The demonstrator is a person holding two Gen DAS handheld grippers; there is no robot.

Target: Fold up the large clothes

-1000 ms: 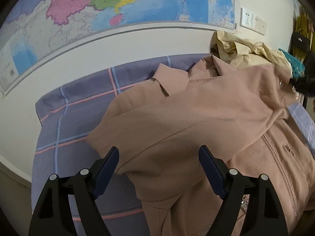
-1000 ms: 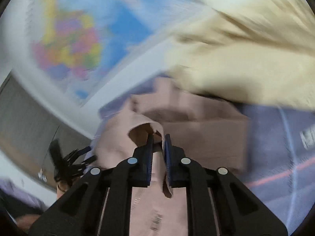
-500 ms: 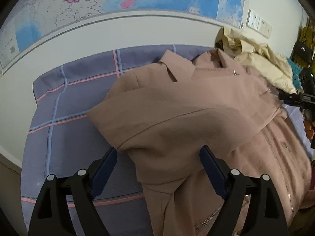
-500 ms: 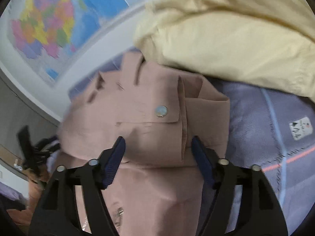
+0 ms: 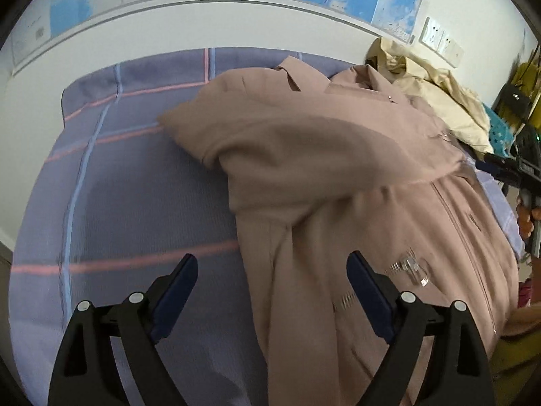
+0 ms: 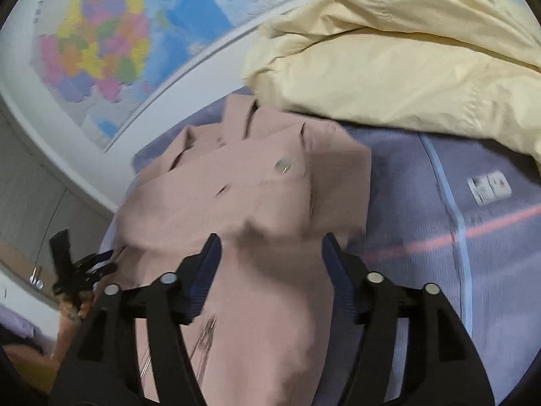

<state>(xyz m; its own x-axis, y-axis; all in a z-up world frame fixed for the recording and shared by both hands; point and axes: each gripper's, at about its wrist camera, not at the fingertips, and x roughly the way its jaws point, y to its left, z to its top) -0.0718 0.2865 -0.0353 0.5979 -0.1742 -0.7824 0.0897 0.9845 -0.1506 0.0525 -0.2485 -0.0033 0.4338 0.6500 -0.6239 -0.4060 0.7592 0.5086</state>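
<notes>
A dusty-pink zip jacket (image 5: 338,176) lies on a purple checked bedsheet (image 5: 128,182), collar toward the wall, with one sleeve folded across its chest. My left gripper (image 5: 272,280) is open and empty, above the jacket's lower left edge. My right gripper (image 6: 270,264) is open and empty, just above the jacket (image 6: 250,196) near its snap-buttoned shoulder. The right gripper also shows at the far right of the left wrist view (image 5: 507,169), and the left gripper shows at the left of the right wrist view (image 6: 77,267).
A crumpled cream garment (image 6: 399,64) lies at the head of the bed (image 5: 439,91) beside the jacket. A wall map (image 6: 111,44) hangs behind the bed. A teal basket (image 5: 497,132) and dark clutter stand at the right. A white label (image 6: 488,186) is on the sheet.
My right gripper opened and let go of the jacket's sleeve, which now lies folded across the chest. Both grippers drew back toward the jacket's lower part.
</notes>
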